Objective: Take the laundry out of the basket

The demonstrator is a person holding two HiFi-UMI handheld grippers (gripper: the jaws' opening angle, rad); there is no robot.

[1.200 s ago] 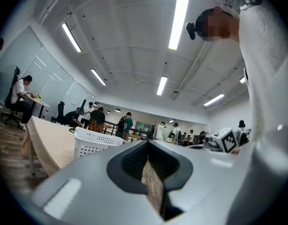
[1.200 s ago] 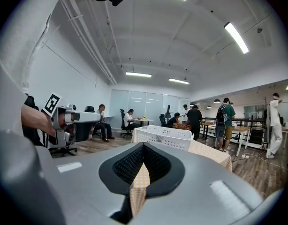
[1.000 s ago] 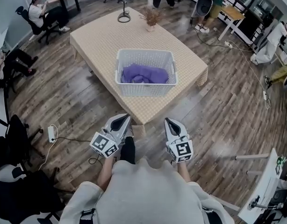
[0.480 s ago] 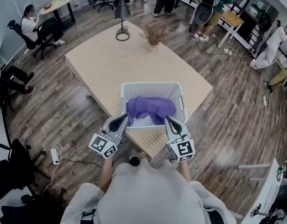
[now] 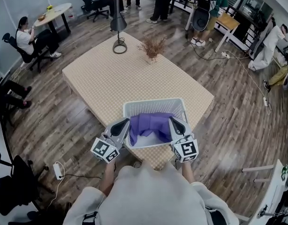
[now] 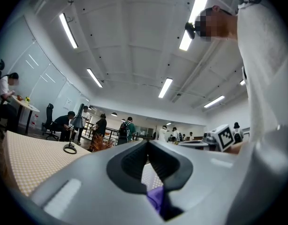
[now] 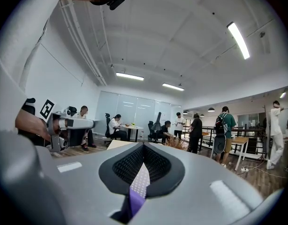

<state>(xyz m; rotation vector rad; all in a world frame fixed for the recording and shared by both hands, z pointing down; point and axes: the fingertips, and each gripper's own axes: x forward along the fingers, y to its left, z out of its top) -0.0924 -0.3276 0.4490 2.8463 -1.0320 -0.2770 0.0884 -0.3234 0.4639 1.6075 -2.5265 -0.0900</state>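
The left gripper [image 5: 121,123] has its two jaws pressed together, with nothing in them. The right gripper [image 5: 174,122] is the same, jaws together and empty. Each one is at a near corner of the white basket [image 5: 153,101], the left gripper by the left corner and the right gripper by the right corner. The purple laundry [image 5: 151,123] lies inside the basket, between the two grippers and close to their tips. Under the basket is the tan table [image 5: 102,78].

White perforated plastic basket [image 5: 153,102], soft purple cloth laundry [image 5: 151,123], beige woven-textured tabletop [image 5: 111,78], matt wood-plank floor [image 5: 228,116]
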